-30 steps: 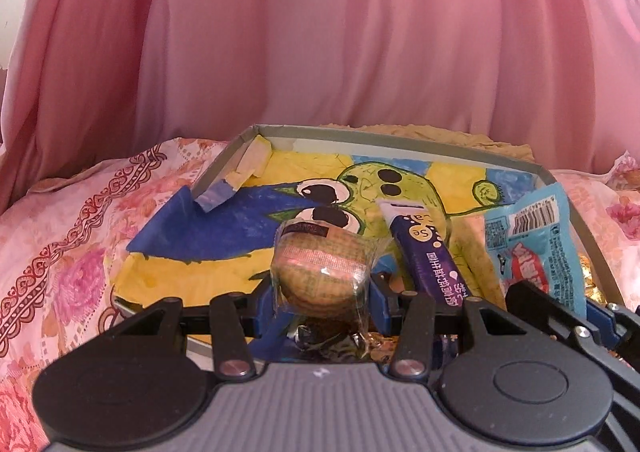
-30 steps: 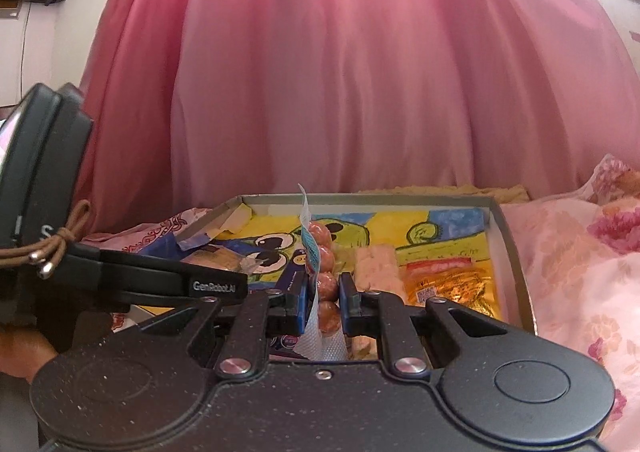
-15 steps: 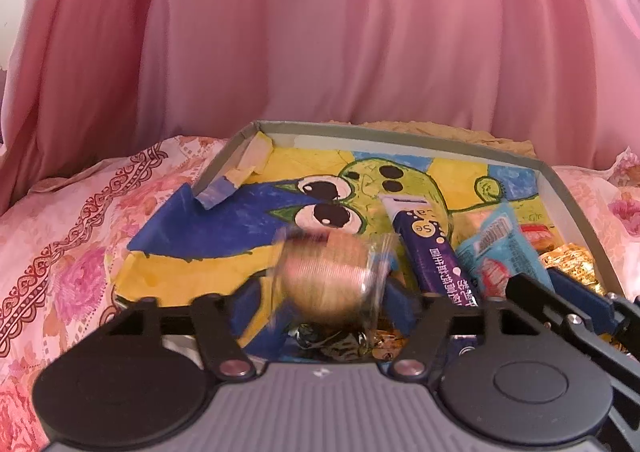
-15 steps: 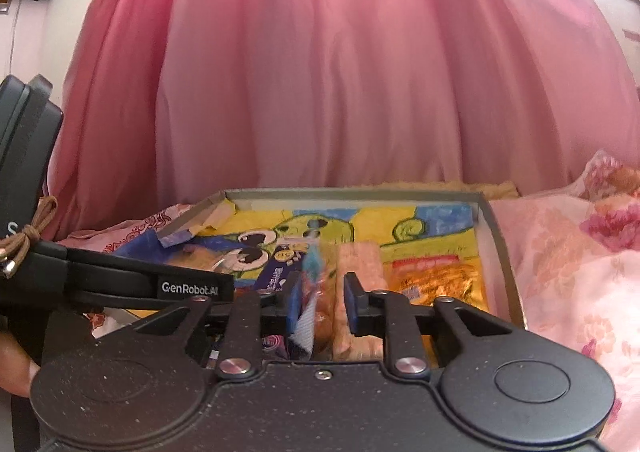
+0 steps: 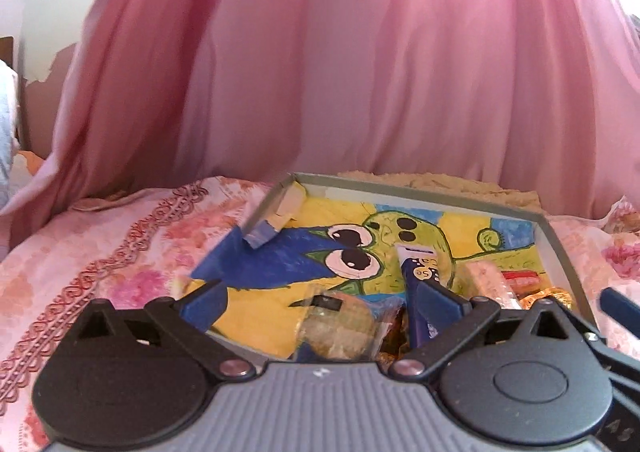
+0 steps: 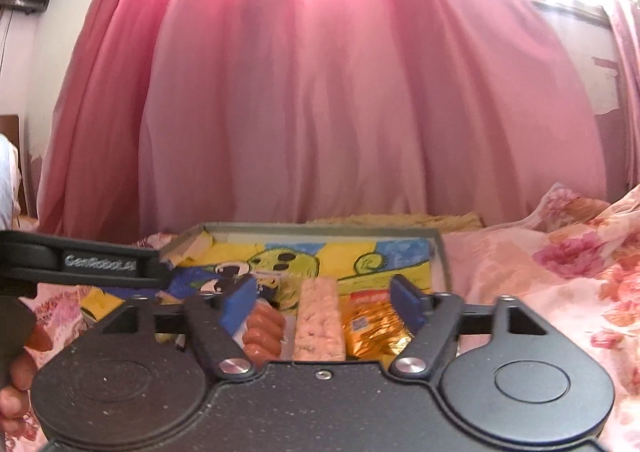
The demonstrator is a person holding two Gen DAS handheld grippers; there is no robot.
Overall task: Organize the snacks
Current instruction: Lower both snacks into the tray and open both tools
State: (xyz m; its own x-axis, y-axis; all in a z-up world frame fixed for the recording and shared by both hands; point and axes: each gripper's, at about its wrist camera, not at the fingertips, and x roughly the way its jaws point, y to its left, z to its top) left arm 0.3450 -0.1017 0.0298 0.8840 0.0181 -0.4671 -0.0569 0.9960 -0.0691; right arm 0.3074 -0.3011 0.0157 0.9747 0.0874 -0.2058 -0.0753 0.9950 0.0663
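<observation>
A shallow grey box [image 5: 416, 188] with a cartoon drawing on its floor lies on the bed. My left gripper [image 5: 320, 302] is open above its near edge; a clear-wrapped round cake [image 5: 340, 326] lies in the box below the spread fingers, beside a dark blue bar [image 5: 420, 284]. My right gripper [image 6: 320, 300] is open too. Below it lie a packet of small sausages [image 6: 262, 330], a pink wafer bar [image 6: 318, 316] and a gold foil packet [image 6: 372, 326], side by side in the box [image 6: 438, 252].
Pink curtains [image 5: 360, 72] hang right behind the box. Floral bedding [image 6: 560, 284] surrounds it and rises at the right. The left gripper's black arm [image 6: 80, 264] crosses the right wrist view at the left, with a person's fingers [image 6: 16, 372] below it.
Both grippers have opened. The round cake dropped from the left gripper into the box, and the sausage packet fell from the right gripper and now lies flat beside the wafer bar.
</observation>
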